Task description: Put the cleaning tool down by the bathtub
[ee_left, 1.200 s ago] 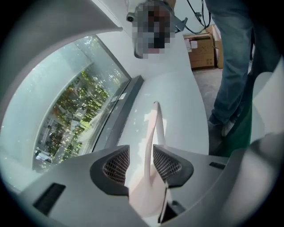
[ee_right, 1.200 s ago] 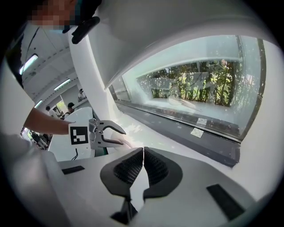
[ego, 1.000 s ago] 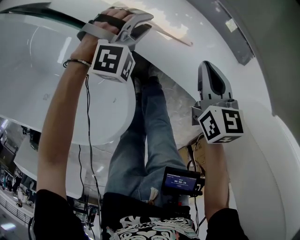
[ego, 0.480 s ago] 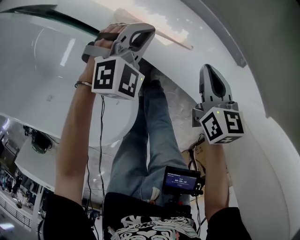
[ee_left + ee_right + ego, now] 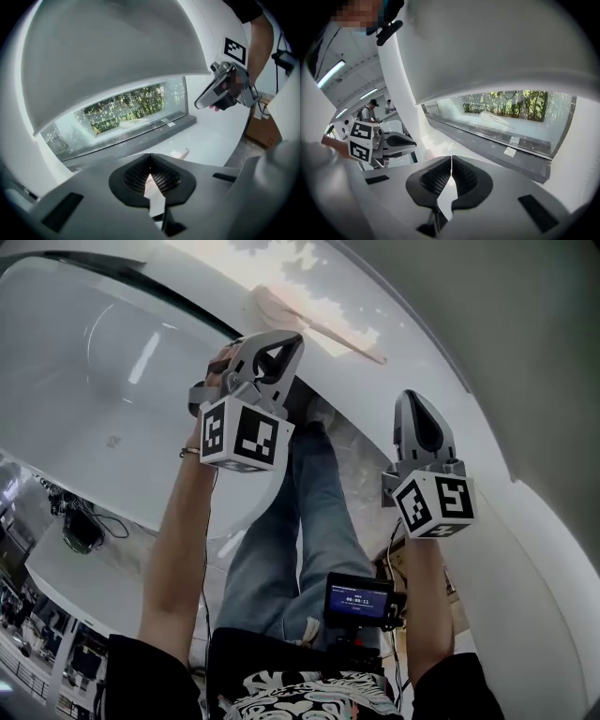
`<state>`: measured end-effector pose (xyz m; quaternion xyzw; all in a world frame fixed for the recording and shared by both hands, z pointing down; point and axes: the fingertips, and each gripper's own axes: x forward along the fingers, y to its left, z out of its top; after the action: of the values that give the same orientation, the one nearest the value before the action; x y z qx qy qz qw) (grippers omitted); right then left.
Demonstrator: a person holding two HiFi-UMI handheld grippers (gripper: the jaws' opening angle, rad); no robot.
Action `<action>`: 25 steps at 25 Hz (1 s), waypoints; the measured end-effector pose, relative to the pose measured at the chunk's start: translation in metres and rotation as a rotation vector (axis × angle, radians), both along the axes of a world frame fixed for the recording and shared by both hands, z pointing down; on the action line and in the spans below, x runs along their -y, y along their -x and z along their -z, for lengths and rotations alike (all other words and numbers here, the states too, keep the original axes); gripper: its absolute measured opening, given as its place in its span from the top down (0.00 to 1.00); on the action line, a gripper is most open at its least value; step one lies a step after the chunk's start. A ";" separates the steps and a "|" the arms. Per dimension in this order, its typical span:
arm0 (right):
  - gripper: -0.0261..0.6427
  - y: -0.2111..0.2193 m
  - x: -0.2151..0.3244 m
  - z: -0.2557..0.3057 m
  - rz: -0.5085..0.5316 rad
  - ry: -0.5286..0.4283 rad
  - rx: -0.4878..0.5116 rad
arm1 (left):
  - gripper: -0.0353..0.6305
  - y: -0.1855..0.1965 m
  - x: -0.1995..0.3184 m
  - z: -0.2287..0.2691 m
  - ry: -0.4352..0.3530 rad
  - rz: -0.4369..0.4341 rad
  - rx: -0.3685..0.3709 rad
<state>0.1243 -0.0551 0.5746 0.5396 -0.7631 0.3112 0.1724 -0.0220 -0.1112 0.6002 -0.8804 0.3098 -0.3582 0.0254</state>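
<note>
while i read the head view from the left edge, the white bathtub fills that side, its basin curving under the person's left forearm. next comes the left gripper, held above the tub's near edge with its marker cube facing the camera. in the left gripper view its jaws stand together, the meshed pads meeting at the tips, and i see nothing clamped between them. just beyond those tips lies the cleaning tool, a long pale piece with a wooden-looking handle, flat on the white ledge that runs beside the bathtub. it is apart from both grippers, and one end of it shows past the closed jaws in the left gripper view. below the tool, the person's jeans-clad legs run down the middle of the view, with a small screen device at the waist. further right, the right gripper is held upright over the ledge, well apart from the tool. in the right gripper view its jaws are also closed tip to tip and hold nothing, and a long window with green foliage behind it sits ahead of them.
</note>
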 end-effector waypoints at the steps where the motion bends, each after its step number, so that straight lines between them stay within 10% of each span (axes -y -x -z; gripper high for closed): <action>1: 0.92 0.002 0.002 0.006 0.007 -0.012 -0.005 | 0.92 0.002 -0.002 0.008 0.004 0.019 -0.022; 8: 0.92 0.010 0.004 0.066 0.028 -0.106 -0.040 | 0.92 0.017 -0.010 0.093 0.004 0.165 -0.259; 17: 0.92 0.026 -0.012 0.181 0.045 -0.244 -0.089 | 0.92 0.057 -0.032 0.230 -0.120 0.174 -0.360; 25: 0.92 0.042 -0.017 0.269 0.086 -0.324 -0.153 | 0.92 0.090 -0.047 0.317 -0.076 0.388 -0.600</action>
<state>0.0823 -0.0380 0.3058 0.5494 -0.8101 0.1346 0.1541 -0.1117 -0.0640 0.2834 -0.8696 0.4780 -0.0701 -0.1024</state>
